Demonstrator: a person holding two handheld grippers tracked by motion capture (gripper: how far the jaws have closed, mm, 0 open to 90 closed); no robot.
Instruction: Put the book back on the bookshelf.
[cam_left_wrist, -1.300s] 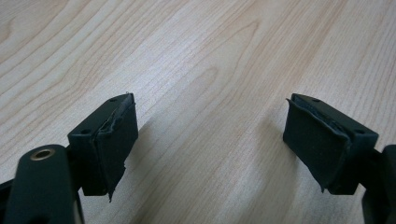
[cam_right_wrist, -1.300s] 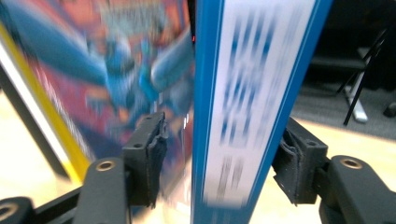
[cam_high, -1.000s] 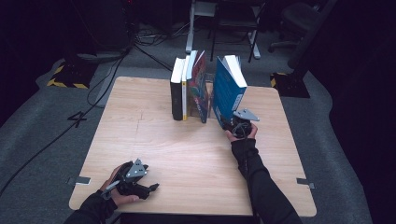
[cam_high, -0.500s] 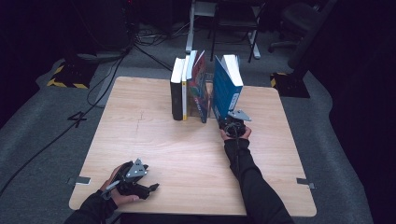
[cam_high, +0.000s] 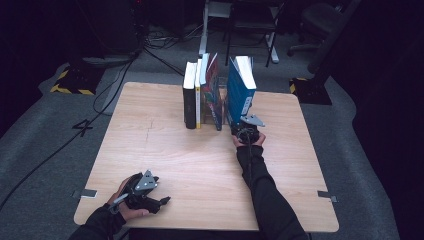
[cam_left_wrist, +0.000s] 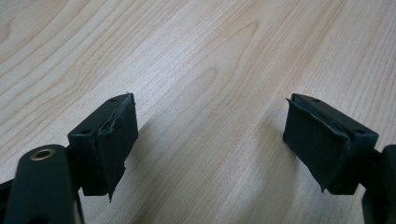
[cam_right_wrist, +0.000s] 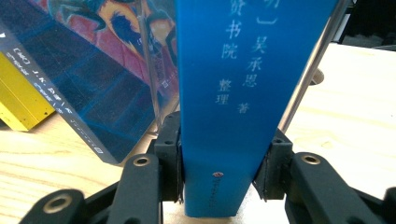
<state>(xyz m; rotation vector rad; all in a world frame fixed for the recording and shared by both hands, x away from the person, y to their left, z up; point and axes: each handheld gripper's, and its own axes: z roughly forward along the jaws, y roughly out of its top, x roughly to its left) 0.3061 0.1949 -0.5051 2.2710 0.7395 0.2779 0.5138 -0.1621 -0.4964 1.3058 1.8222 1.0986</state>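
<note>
Blue book: the blue book (cam_high: 239, 90) stood on its bottom edge at the far middle of the wooden table (cam_high: 165, 155), its long axis running up from the tabletop, spine (cam_right_wrist: 224, 107) turned toward the person and leaning slightly at the top.
Position in the row: it was the rightmost volume, just beside a colourful book (cam_high: 213, 95) and apart from it by a narrow gap; a yellow book (cam_high: 198, 95) and a black book (cam_high: 190, 97) stood farther left.
Right gripper: the right gripper (cam_high: 245, 131) was closed on the blue book, one jaw pressed against each cover low on the spine (the right gripper view showed both pads flat on the covers, with white Chinese lettering above them).
Right hand: the right hand (cam_high: 248, 140) reached forward across the table, forearm stretched out behind it.
Left gripper: the left gripper (cam_high: 162, 201) lay low near the table's near-left corner, jaws spread wide with bare wood between them, holding nothing.
Left hand: the left hand (cam_high: 125, 200) rested at the near edge.
</note>
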